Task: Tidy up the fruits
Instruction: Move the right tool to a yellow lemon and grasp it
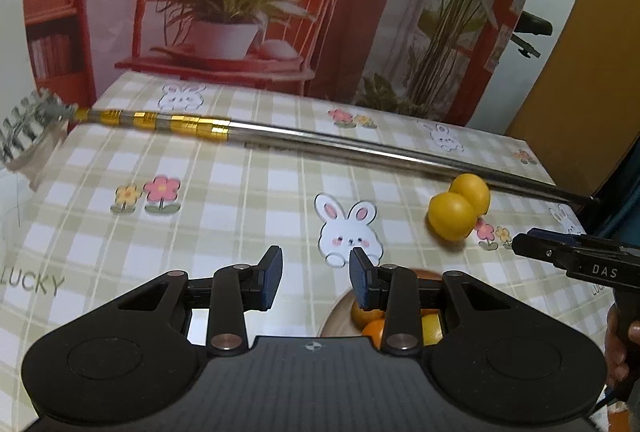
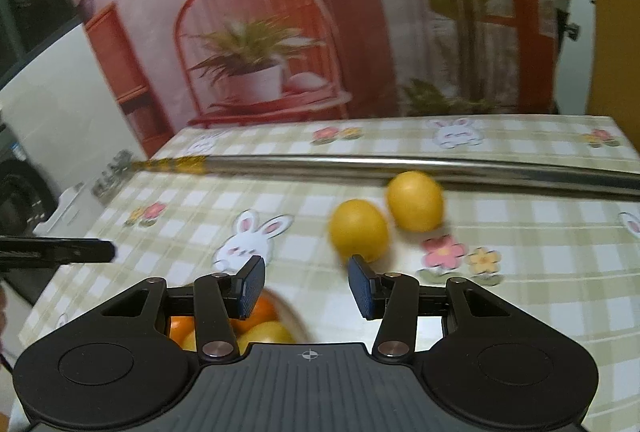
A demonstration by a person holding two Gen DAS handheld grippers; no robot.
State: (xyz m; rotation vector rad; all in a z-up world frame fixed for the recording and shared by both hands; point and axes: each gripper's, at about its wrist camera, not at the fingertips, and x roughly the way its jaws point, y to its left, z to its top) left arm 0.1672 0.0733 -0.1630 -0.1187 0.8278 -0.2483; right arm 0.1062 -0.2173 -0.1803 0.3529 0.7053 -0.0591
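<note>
Fruits: two round yellow lemons [image 2: 384, 218] lying touching near long steel pole [image 2: 400, 163]; both grippers' jaws standing released, empty; nudging risks rolling them.

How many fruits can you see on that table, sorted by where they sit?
Loose on the cloth: 2, a near yellow fruit and a far one.
In the bowl: at least 3 partly hidden fruits.
Total: at least 5.

Matte black left gripper [image 1: 316, 274], ribbed top plate, crosshair mark, blue textured fingers [image 1: 273, 278], silver pivot screws, matching right gripper [image 2: 306, 282], "DAS" lettering
</note>
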